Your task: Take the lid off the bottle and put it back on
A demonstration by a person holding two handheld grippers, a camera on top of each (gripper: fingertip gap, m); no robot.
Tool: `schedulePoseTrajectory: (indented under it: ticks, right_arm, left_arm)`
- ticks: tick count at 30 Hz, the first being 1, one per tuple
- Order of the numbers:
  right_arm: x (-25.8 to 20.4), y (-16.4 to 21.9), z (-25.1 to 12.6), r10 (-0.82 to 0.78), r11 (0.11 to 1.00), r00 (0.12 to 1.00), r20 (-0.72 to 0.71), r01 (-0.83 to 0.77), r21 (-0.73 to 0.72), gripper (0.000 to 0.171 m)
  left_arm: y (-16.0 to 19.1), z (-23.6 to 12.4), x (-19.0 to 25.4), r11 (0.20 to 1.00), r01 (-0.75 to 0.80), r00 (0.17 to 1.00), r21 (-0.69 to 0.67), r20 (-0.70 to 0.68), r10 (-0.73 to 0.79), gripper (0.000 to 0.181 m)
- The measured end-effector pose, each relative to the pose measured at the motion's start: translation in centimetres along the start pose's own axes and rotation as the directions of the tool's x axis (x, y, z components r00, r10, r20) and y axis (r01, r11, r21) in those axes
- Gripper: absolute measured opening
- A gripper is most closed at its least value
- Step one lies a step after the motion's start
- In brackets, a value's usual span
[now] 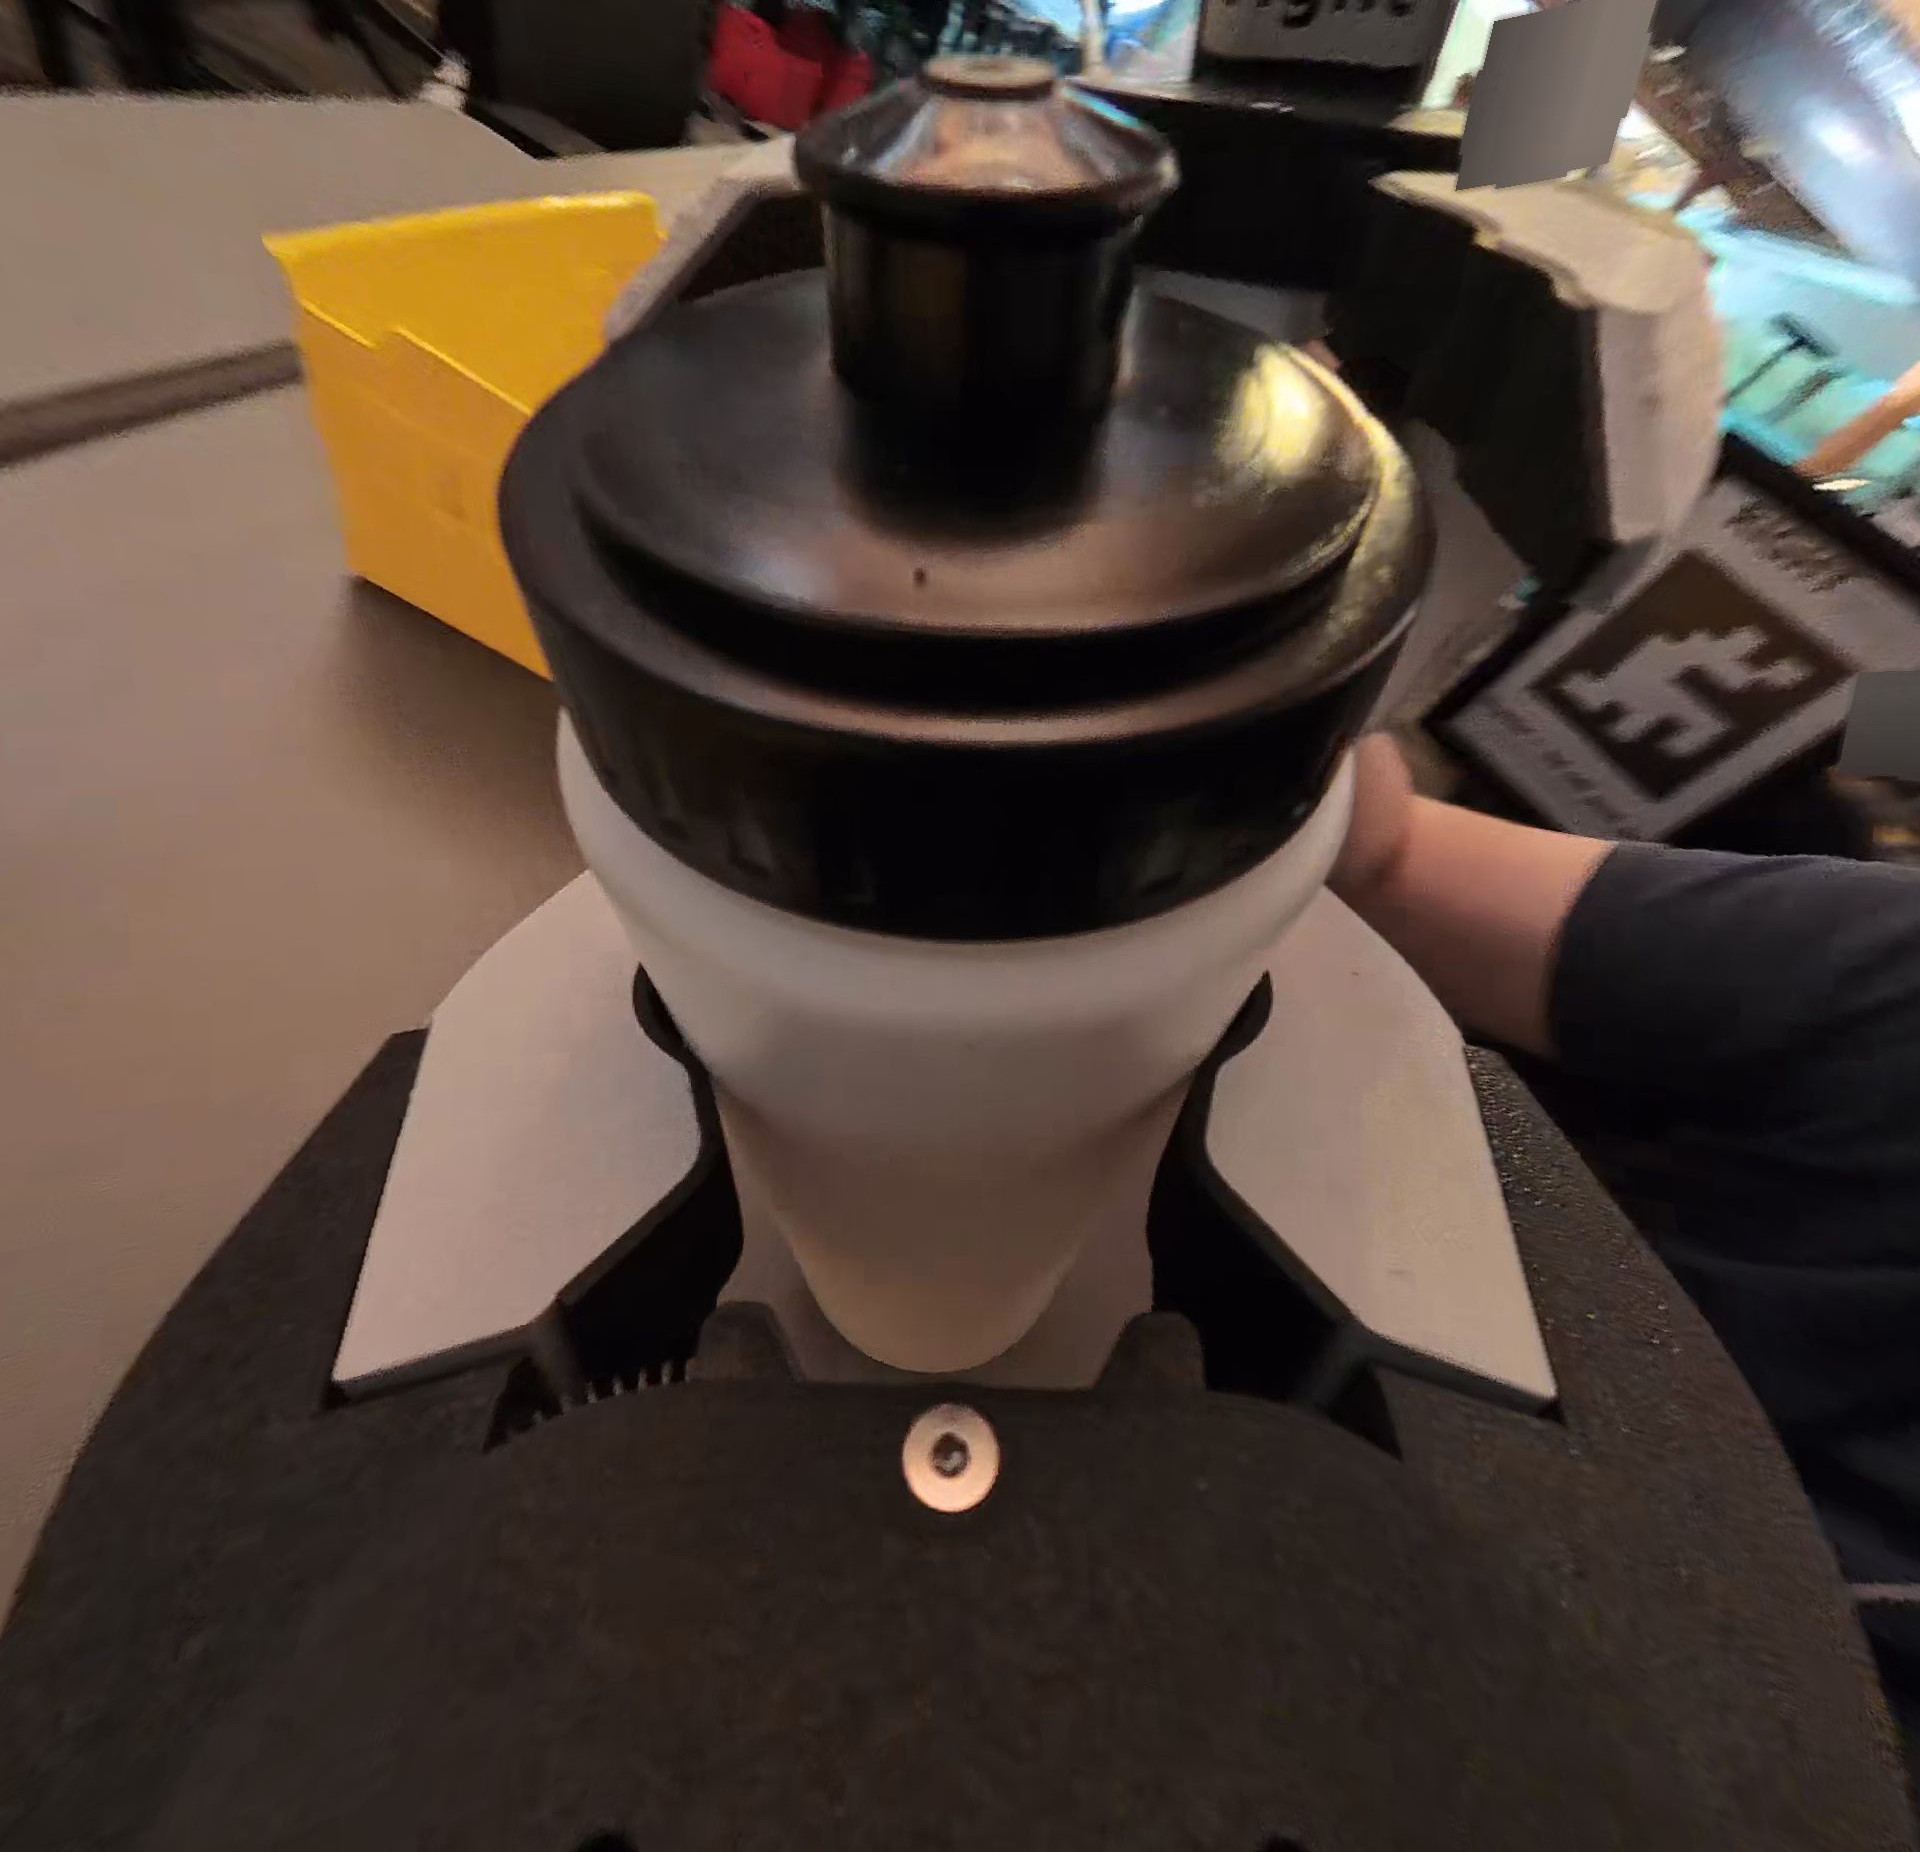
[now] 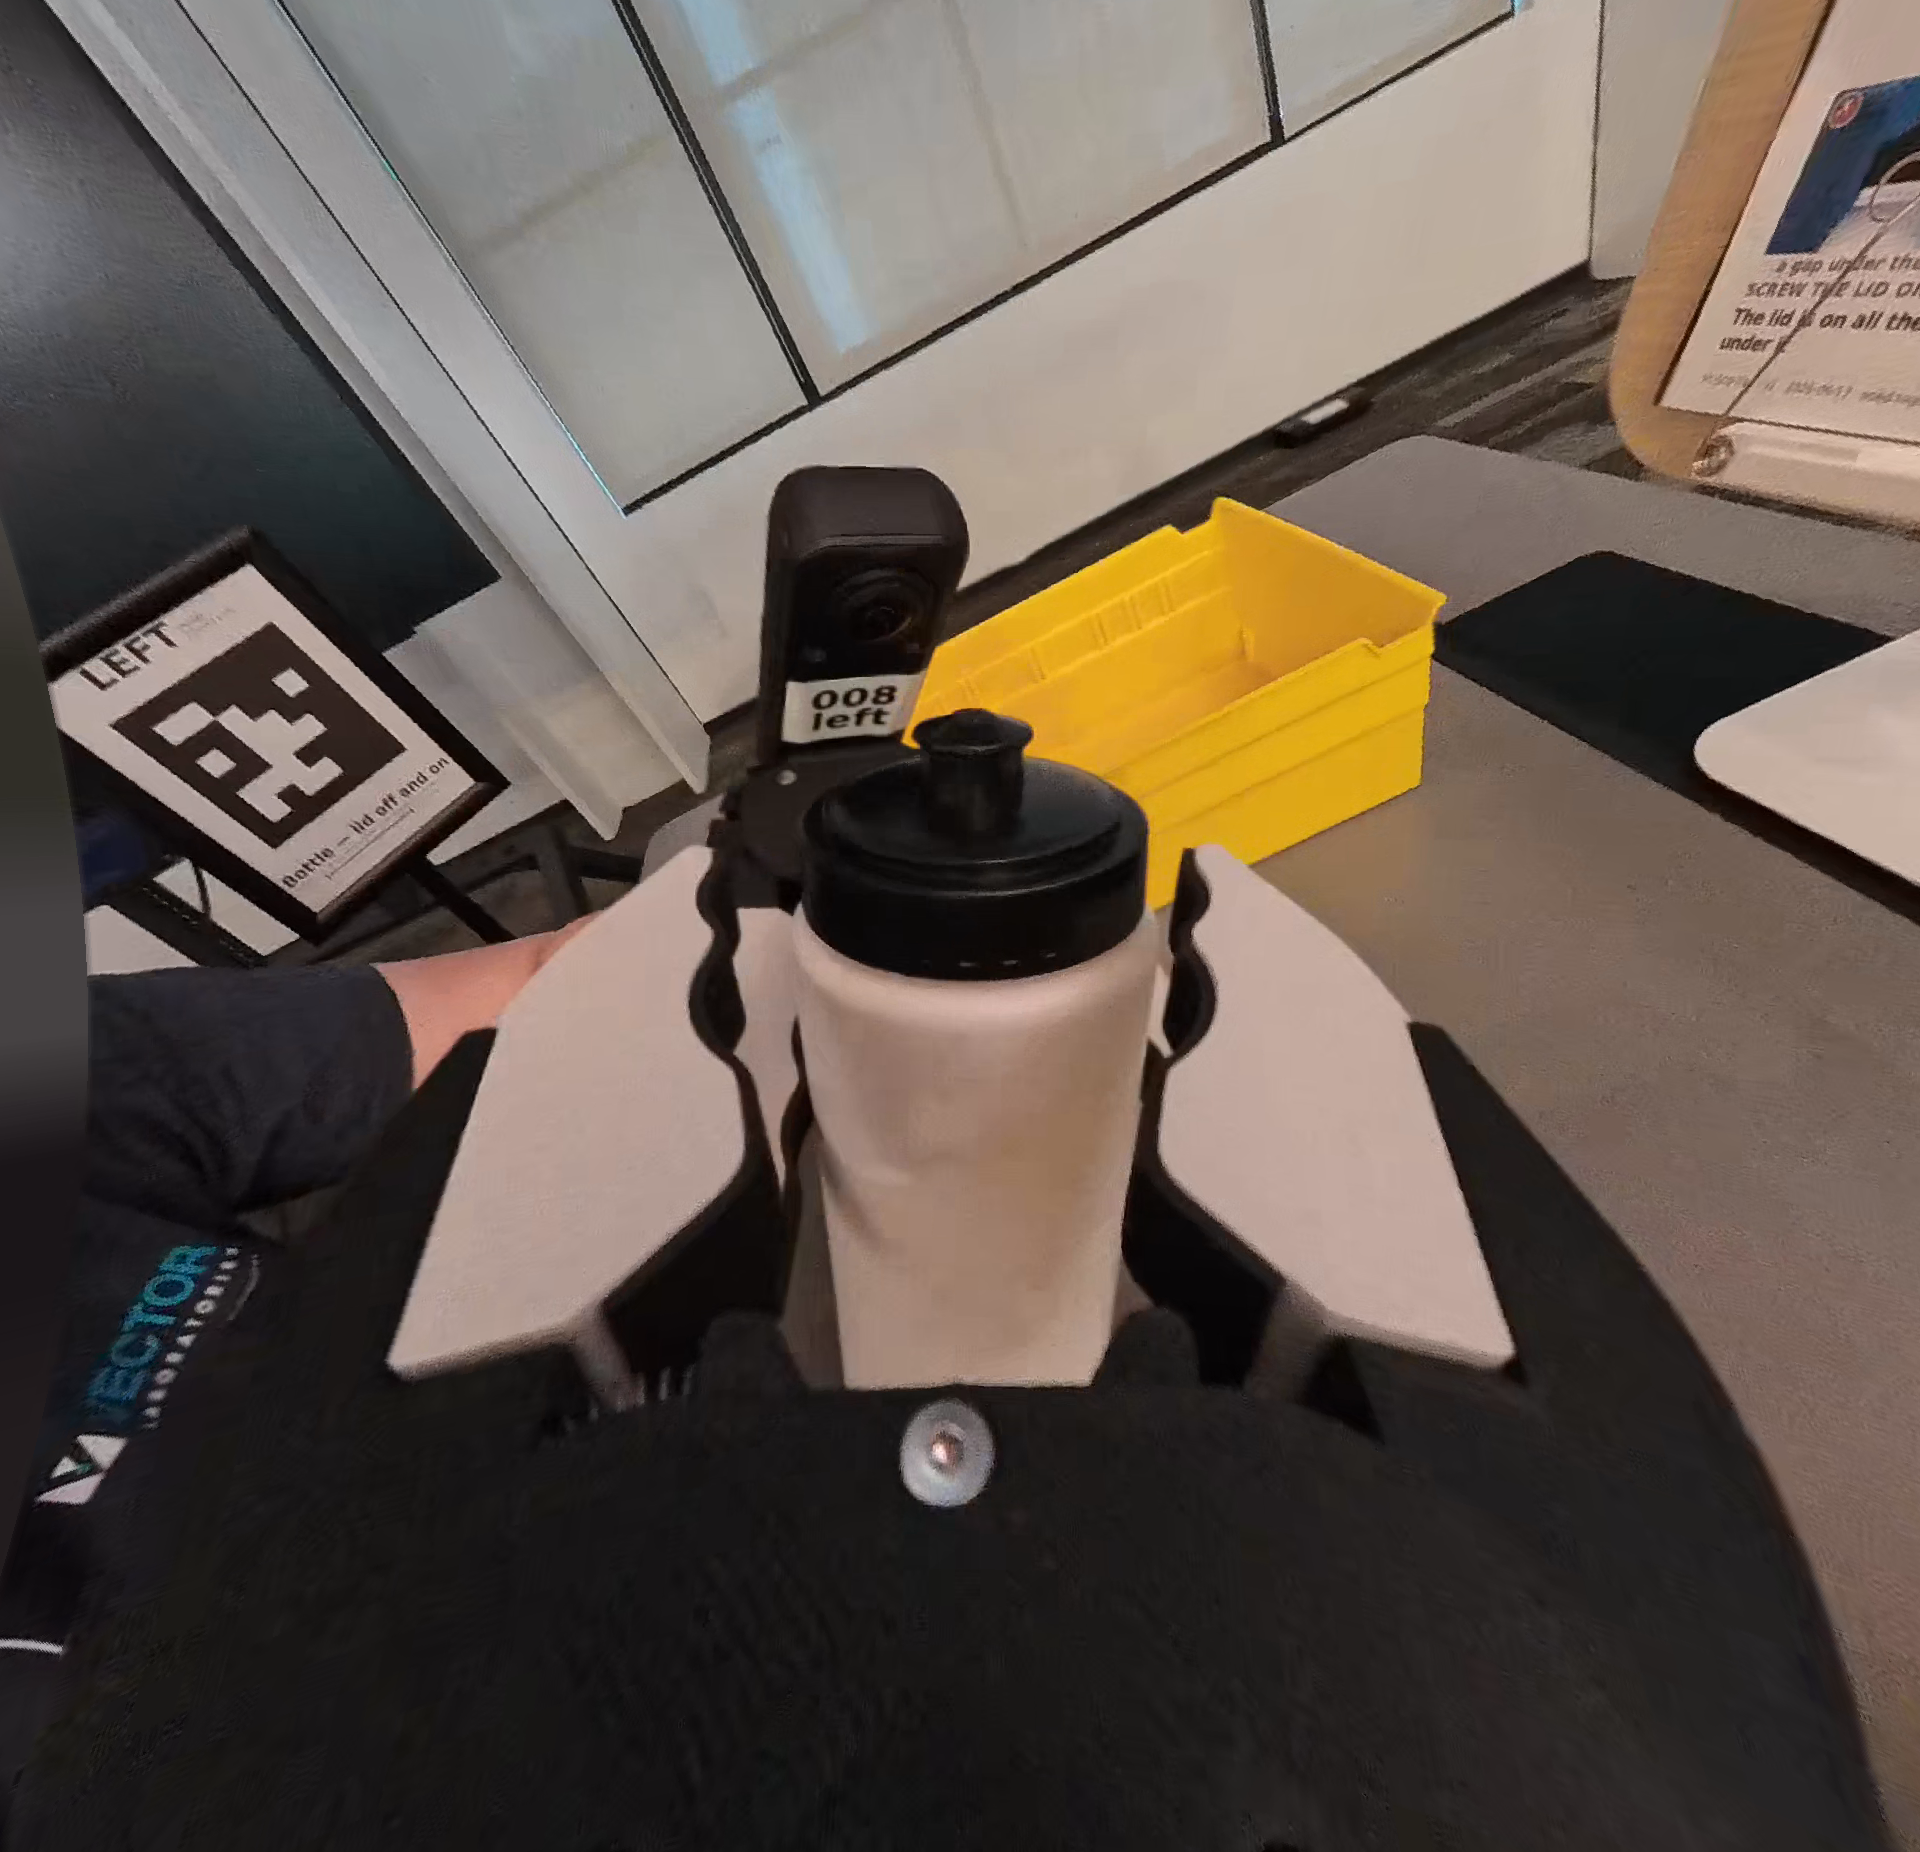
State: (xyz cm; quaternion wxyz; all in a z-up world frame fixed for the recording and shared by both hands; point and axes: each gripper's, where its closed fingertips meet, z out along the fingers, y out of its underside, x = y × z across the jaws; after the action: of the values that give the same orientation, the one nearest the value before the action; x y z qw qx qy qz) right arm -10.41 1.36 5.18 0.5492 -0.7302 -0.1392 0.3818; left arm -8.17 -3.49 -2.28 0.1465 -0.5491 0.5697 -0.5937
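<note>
The left gripper (image 1: 951, 1127) is clamped on the white body of the squeeze bottle (image 1: 935, 1106), its two pale fingers (image 1: 540, 1179) pressed against the plastic low on the body. Its own camera looks steeply down over the bottle, so the base is hidden behind the gripper's black housing and the table contact cannot be seen. The right gripper (image 2: 971, 1075) straddles the same bottle (image 2: 961, 1158) from the opposite side; its fingers (image 2: 613, 1106) lie close along the body, the right one touching or nearly so, with a thin dark gap on the left, so whether it actually grips cannot be told. The bottle's lower part is hidden there too.

The black screw lid (image 1: 966, 680) sits on the bottle's neck, its ribbed skirt meeting the white shoulder, with the pull spout (image 1: 982, 275) standing up from its centre, blurred in the left wrist view. In the right wrist view the lid (image 2: 977, 867) stands just above the fingertips.

A person's wrist and dark sleeve (image 2: 239, 1085) show at the left edge, partly cut off.

Beyond the bottle, on the grey table (image 2: 1538, 1023), stands a yellow plastic bin (image 2: 1226, 680), open-topped and with nothing visible inside. Further left a framed marker card (image 2: 260, 732) leans on a stand, and a clipboard with a printed sheet (image 2: 1787, 244) is cut off at the upper right.
</note>
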Motion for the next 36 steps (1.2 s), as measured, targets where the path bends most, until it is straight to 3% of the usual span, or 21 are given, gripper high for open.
schedulePoseTrajectory:
  ticks: [4, 7, 12, 16, 20, 30, 33, 36]
  right_arm:
    - [-0.3, -0.3, -0.3, 0.061, 0.998, 0.997, 0.051, -0.061, 0.003, 0.081]
    - [-0.1, -0.3, -0.5, 0.078, 0.997, 0.995, 0.055, -0.078, -0.004, 0.082]
    - [-0.1, -0.1, -0.4, 0.058, 0.998, 0.997, 0.053, -0.058, -0.007, 0.081]
    - [-0.2, 0.9, 0.4, -0.160, 0.986, 0.987, 0.008, 0.160, -0.057, 0.076]
    - [-0.3, 1.4, 0.6, -0.365, 0.927, 0.930, -0.043, 0.359, -0.107, 0.066]
    - [-1.0, 1.8, 0.6, -0.394, 0.910, 0.919, -0.027, 0.386, -0.154, 0.073]
    - [-0.1, 2.3, 0.7, -0.432, 0.889, 0.899, -0.068, 0.412, -0.201, 0.080]
    - [-0.5, 2.4, 0.9, -0.443, 0.884, 0.895, -0.045, 0.427, -0.191, 0.075]
  left_arm:
    - [0.1, 0.0, 1.2, 0.994, 0.111, 0.985, -0.011, -0.132, -0.111, 0.100]
    - [0.2, 0.0, 1.2, 0.993, 0.118, 0.982, -0.024, -0.149, -0.120, 0.100]
    - [0.7, 0.3, 0.0, 0.999, 0.006, 0.999, -0.039, -0.043, -0.008, 0.100]
    - [1.5, 0.5, -2.4, 0.969, -0.224, 0.958, -0.108, 0.159, 0.239, 0.100]
    - [1.3, 0.6, -2.7, 0.941, -0.326, 0.921, -0.086, 0.193, 0.337, 0.100]
    - [0.7, 1.0, -2.4, 0.897, -0.436, 0.888, 0.069, 0.196, 0.416, 0.101]
    - [0.9, 1.2, -2.8, 0.880, -0.471, 0.864, 0.062, 0.236, 0.446, 0.101]
    - [1.3, 1.7, -3.3, 0.872, -0.487, 0.848, 0.050, 0.265, 0.459, 0.113]
